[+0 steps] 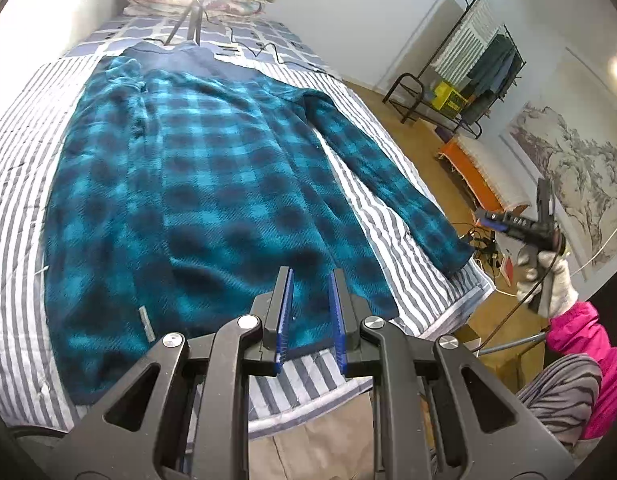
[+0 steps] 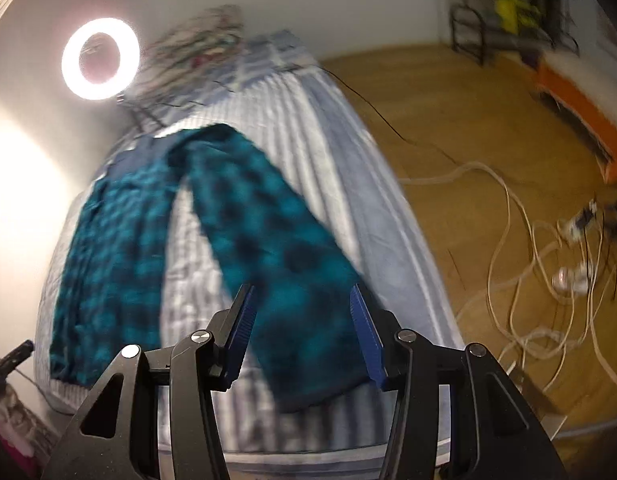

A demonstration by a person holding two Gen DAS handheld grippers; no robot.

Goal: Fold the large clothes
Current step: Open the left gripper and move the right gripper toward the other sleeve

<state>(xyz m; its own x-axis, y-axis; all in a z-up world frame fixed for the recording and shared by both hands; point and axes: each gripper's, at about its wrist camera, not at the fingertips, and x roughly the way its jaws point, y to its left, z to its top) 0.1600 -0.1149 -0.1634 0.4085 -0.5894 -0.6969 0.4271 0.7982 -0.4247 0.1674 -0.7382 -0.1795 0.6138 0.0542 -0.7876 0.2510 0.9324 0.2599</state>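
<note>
A blue plaid shirt (image 1: pixel 180 184) lies spread flat on the striped bed (image 1: pixel 12 216), one sleeve (image 2: pixel 276 248) stretched toward the near right edge. The left gripper (image 1: pixel 310 312) hovers over the shirt's near hem, jaws slightly apart and empty. The right gripper (image 2: pixel 302 336) hangs above the sleeve's cuff, jaws released, gripping nothing.
</note>
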